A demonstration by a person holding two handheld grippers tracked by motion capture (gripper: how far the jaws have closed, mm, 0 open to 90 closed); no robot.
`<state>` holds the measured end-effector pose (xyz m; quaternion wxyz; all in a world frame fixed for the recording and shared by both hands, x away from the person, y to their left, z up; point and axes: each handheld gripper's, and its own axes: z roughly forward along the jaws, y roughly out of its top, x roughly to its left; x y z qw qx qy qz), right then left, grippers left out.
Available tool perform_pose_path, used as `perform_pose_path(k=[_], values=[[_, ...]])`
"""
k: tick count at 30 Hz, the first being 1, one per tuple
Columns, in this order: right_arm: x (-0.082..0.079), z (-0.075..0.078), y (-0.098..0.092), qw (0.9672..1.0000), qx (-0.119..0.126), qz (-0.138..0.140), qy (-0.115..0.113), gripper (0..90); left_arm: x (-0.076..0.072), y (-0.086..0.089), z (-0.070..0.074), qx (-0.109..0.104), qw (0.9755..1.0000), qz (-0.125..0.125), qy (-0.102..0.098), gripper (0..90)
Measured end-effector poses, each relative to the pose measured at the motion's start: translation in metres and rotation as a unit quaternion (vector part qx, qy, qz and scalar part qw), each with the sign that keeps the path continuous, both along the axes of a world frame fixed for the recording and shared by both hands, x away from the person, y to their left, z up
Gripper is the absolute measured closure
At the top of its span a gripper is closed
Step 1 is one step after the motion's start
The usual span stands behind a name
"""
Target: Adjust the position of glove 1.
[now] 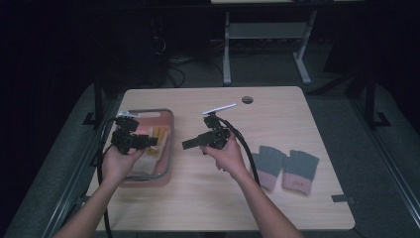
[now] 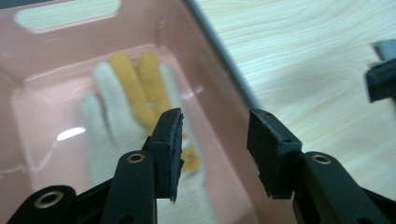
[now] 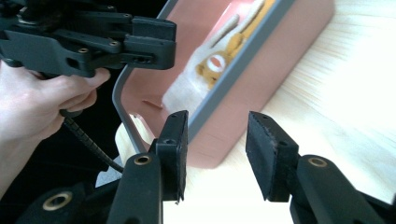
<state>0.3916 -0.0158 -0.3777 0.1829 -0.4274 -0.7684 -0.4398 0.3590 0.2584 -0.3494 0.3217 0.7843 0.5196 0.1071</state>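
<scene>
Both grippers were empty, jaws apart. Left gripper (image 1: pixel 148 142) hovered at centre left of the high view over the pink basket (image 1: pixel 168 148), apparently positioned above what lay inside: a white-and-yellow glove (image 2: pixel 126 107) flat on the basket floor. Right gripper (image 1: pixel 190 144) sat mid-frame, pointed left toward the basket, likely waiting. Lower right, a pair of grey gloves with pink cuffs (image 1: pixel 286 168) lay side by side on the wooden table (image 1: pixel 277 114), probably next to be binned.
</scene>
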Motion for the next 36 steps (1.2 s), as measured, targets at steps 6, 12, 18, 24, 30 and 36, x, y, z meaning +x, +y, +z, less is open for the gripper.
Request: perform_pose_path(k=[6, 12, 18, 24, 30, 36], values=[[-0.005, 0.0, -0.019, 1.0, -0.001, -0.009, -0.004, 55.5, -0.006, -0.012, 0.004, -0.004, 0.9997, -0.021, -0.014, 52.6], [-0.013, -0.002, -0.034, 0.9999, -0.002, -0.013, -0.005, 53.8, -0.014, -0.026, 0.003, -0.014, 0.9986, -0.047, -0.021, 49.2], [-0.019, -0.006, -0.04, 0.9999, -0.008, -0.01, -0.006, 52.1, -0.02, -0.033, 0.002, -0.024, 0.9975, -0.059, -0.028, 48.1], [-0.025, -0.009, -0.042, 0.9998, -0.017, -0.005, -0.008, 48.7, -0.024, -0.041, 0.002, -0.033, 0.996, -0.074, -0.036, 43.7], [-0.031, -0.012, -0.05, 0.9996, -0.022, -0.003, -0.018, 46.0, -0.029, -0.051, 0.004, -0.049, 0.994, -0.088, -0.045, 41.3], [-0.035, -0.012, -0.061, 0.9992, -0.032, -0.003, -0.023, 44.1, -0.03, -0.065, 0.004, -0.054, 0.992, -0.104, -0.047, 40.2]])
